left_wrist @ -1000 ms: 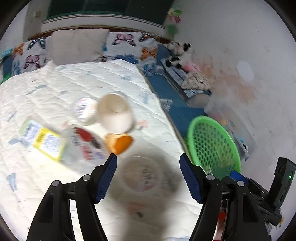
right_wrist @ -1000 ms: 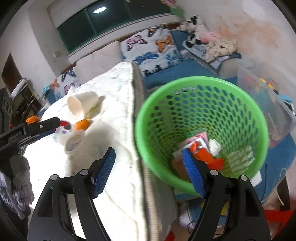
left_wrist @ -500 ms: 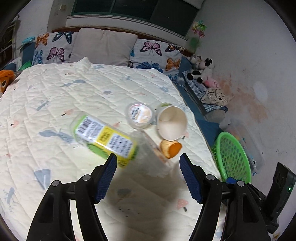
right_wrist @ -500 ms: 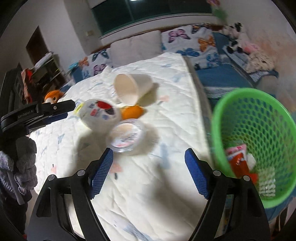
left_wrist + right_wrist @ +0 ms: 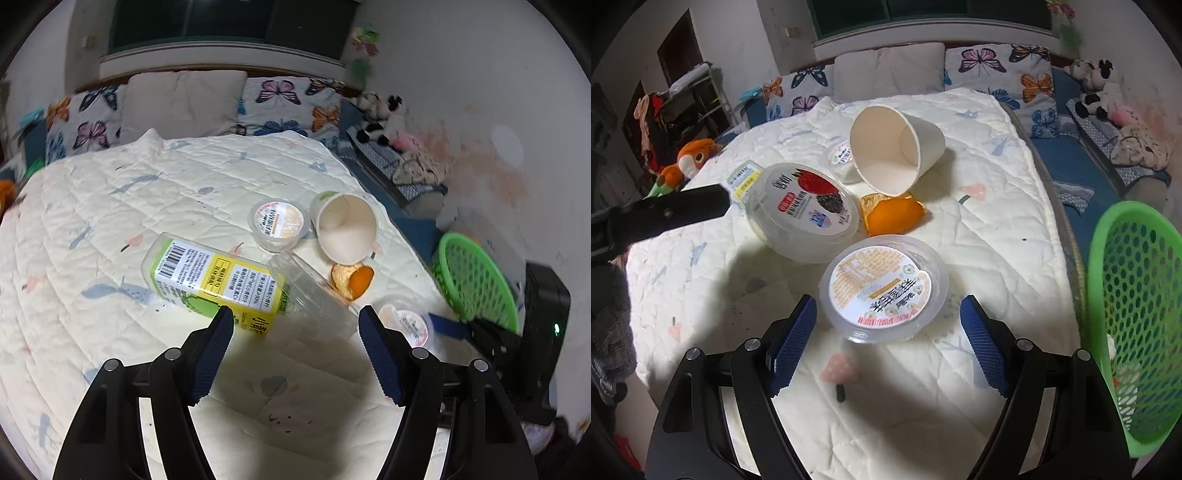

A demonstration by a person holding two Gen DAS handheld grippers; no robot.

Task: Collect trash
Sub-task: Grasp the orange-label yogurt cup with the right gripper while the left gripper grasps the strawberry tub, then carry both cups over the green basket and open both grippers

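Trash lies on the quilted bed. My left gripper is open just short of a lying clear bottle with a green-yellow label. My right gripper is open around the near side of a clear lidded cup, not touching it. Beyond it lie a larger cup with a fruit label, orange peel, a tipped white paper cup and a small lidded cup. The green basket stands at the right and holds some trash.
Pillows line the head of the bed. Plush toys lie on a blue surface to the right. An orange plush sits left of the bed. The left gripper's arm crosses the right wrist view.
My right gripper swung left from the basket to the bed and closed in on the clear lidded cup. My left gripper backed away from that cup towards the bottle.
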